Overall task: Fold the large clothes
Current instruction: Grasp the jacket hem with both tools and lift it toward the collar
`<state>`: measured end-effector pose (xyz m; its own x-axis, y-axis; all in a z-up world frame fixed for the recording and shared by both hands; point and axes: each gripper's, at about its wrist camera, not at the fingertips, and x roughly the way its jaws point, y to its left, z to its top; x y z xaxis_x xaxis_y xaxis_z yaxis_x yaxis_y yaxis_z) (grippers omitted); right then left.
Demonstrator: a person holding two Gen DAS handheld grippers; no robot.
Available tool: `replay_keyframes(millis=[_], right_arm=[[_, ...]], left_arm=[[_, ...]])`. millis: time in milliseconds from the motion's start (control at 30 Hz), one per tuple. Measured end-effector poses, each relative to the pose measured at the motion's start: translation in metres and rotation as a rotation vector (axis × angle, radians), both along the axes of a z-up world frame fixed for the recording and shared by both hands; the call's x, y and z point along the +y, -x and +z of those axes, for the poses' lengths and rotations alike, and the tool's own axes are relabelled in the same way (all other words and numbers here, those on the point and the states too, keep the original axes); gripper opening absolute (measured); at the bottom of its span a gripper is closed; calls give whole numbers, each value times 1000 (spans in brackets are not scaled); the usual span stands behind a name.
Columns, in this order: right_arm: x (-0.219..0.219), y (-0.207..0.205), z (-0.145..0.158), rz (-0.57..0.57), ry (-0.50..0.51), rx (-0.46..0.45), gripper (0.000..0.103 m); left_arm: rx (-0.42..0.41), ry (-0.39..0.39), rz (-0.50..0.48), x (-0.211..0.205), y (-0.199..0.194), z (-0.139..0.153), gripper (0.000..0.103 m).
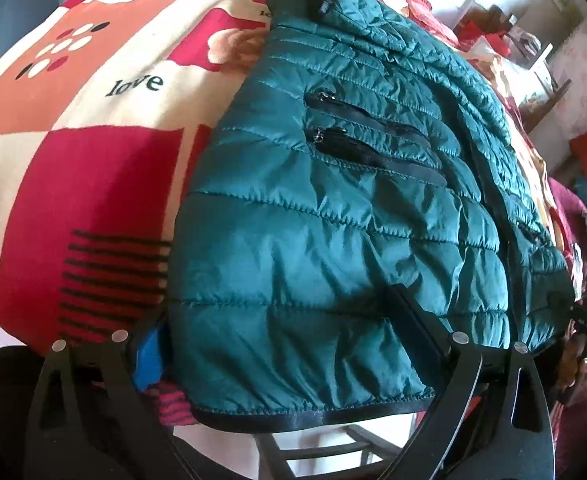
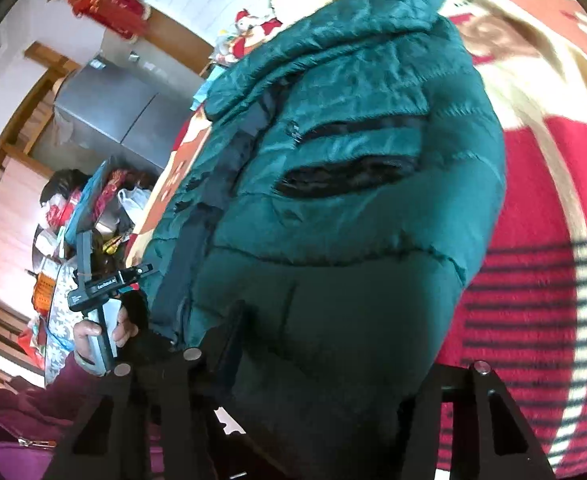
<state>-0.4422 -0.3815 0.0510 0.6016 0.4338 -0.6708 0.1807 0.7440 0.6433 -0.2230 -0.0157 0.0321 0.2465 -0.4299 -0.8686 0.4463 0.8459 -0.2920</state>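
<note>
Jacket: a teal quilted puffer jacket [image 1: 333,208] lies spread over the bed and fills the middle and right of the left wrist view; its black-bound hem hangs at the lower centre, over the near edge.
Pockets: two black zipped chest pockets [image 1: 369,148] sit one above the other, just right of centre.
Collar: at the top centre of the frame, with a small black tab.
Blanket: a red, cream and orange patterned blanket [image 1: 93,128] covers the left half of that view (the word "love" is printed on it, upper left).
Left gripper [image 1: 289,312]: jaws spread wide, one finger at the lower left off the cloth, the other lying on the jacket at lower right; nothing is pinched.
Right gripper [image 2: 333,344]: jaws spread, with the jacket's dark lower part [image 2: 313,320] bulging between the fingers; I cannot tell whether either finger touches it (that view is blurred).
Other tool: the left gripper's body shows at the lower left of the right wrist view, held in the person's hand [image 2: 105,332].
Background: a grey cabinet [image 2: 121,116] stands in the upper left there.
</note>
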Motion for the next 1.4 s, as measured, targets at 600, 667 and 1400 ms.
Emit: replay_keyframes(millis=[600,667,1400], right_arm=[[-17,-31,67,-43,19,-167,29],[-19,-36,74,-44,13,-182,29],[-36,-45,82,-78,5,-192,29]], left_arm=[[-66,45,-19,9,-2,38,18],[-52,52,-13,9,-4,38,18],[-82,130,-4,0,-24,67,16]])
